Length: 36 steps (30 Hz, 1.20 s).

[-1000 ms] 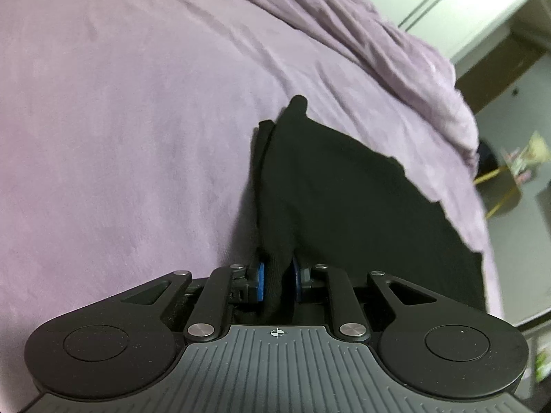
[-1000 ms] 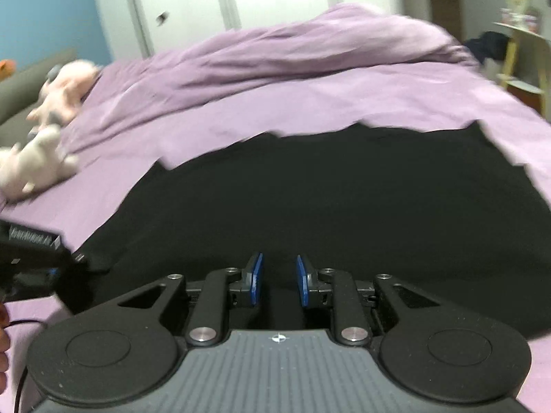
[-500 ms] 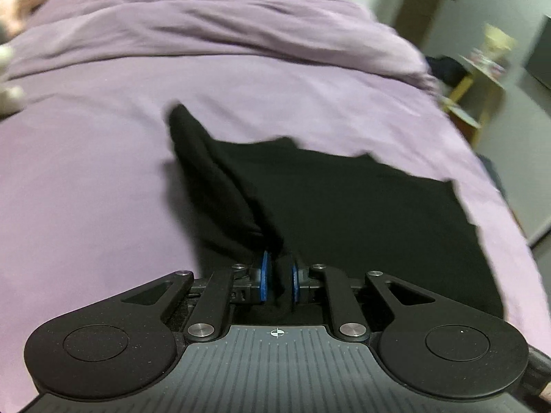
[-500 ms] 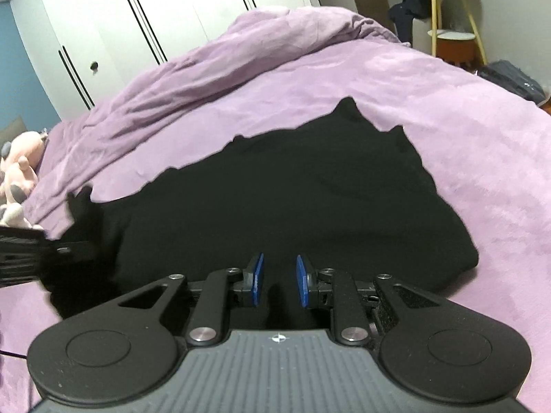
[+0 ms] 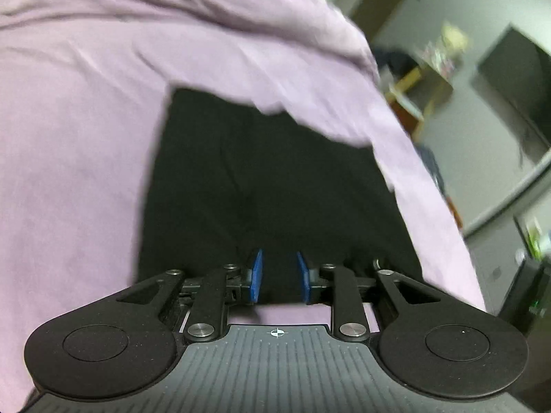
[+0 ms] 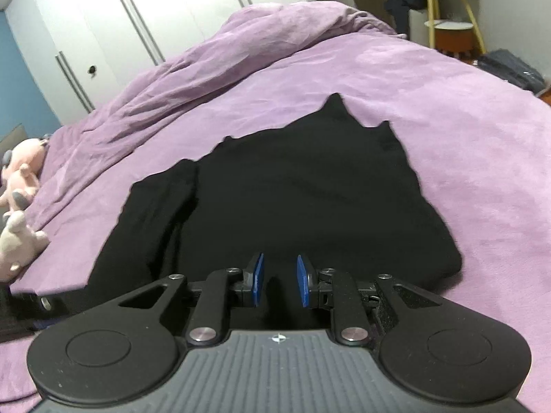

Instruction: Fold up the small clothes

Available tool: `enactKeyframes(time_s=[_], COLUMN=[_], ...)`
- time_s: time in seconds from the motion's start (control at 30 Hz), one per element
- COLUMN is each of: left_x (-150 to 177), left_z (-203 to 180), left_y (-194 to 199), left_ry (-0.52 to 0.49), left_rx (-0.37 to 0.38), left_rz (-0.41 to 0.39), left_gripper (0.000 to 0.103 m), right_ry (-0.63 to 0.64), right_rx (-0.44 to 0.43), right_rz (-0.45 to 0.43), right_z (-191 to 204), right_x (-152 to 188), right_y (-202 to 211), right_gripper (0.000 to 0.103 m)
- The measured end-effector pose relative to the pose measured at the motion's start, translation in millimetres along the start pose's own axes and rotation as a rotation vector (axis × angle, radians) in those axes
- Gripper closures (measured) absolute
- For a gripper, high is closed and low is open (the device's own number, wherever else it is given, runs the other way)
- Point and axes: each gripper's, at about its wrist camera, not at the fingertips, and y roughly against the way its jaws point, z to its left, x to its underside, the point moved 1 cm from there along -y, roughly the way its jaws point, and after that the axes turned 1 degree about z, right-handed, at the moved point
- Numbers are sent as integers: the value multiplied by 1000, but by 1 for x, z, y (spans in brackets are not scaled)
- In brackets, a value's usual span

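Left tongs (image 5: 278, 275) have just been opening: blue pads stand apart with black cloth lying between them, not pinched, so that fold looks freshly dropped. Right tongs (image 6: 277, 280) sit with a similar narrow gap over the near edge of the black garment (image 6: 303, 199); can't tell if they're actually nipping fabric. The garment lies flat on the purple bed (image 6: 447, 103), left side doubled over. Next up, I'd guess: regrab an edge and fold again, keeping layers lined up.
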Motion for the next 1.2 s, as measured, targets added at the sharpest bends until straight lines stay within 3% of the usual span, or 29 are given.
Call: enactKeyframes(time_s=[0.07,0.13,0.17,0.23,0.33,0.4,0.5,0.6,0.67,0.73,0.8,0.83,0.9,0.97,1.03,1.13,1.2], left_x=[-1,1,3,11,17,17,13,8,7,12,15,17,17,17,15,7,4], left_z=[13,25,31,37,32,30,37,47,52,51,52,52,57,66,74,79,80], left_y=[3,-9,-18,-34,-42,-37,-16,-8,-16,-25,-33,-32,-25,-12,3,6,-3], left_ry=[15,34,52,64,-11,-50,3,60,65,70,113,114,121,192,229,216,216], left_rx=[-128,-249,-268,-239,-202,-198,-188,-244,-263,-234,-158,-152,-134,-92,-72,-131,-156], left_rz=[-55,-44,-30,-10,-11,1,-20,-88,-60,-31,27,16,14,6,-45,-84,-64], left_gripper=[79,79,78,75,54,54,61,61,60,60,51,50,52,54,54,54,54], right_ry=[23,52,61,76,103,107,104,124,148,174,192,196,166,86,2,-130,-210], right_rx=[-18,-34,-34,-35,-30,-34,-34,-16,-1,12,18,14,-21,-101,-182,-313,-404], right_rz=[12,29,37,55,77,84,81,83,84,88,102,108,117,131,144,186,233], right_z=[6,13,15,18,21,21,21,25,28,31,33,33,30,22,16,15,18], right_x=[3,6,7,10,10,7,2,4,7,8,7,6,1,-5,-12,-19,-19], right_y=[-1,-5,-6,-11,-16,-17,-16,-17,-18,-19,-22,-22,-21,-21,-25,-41,-60], right_gripper=[82,82,82,82,82,82,81,81,81,80,79,78,73,71,68,61,54])
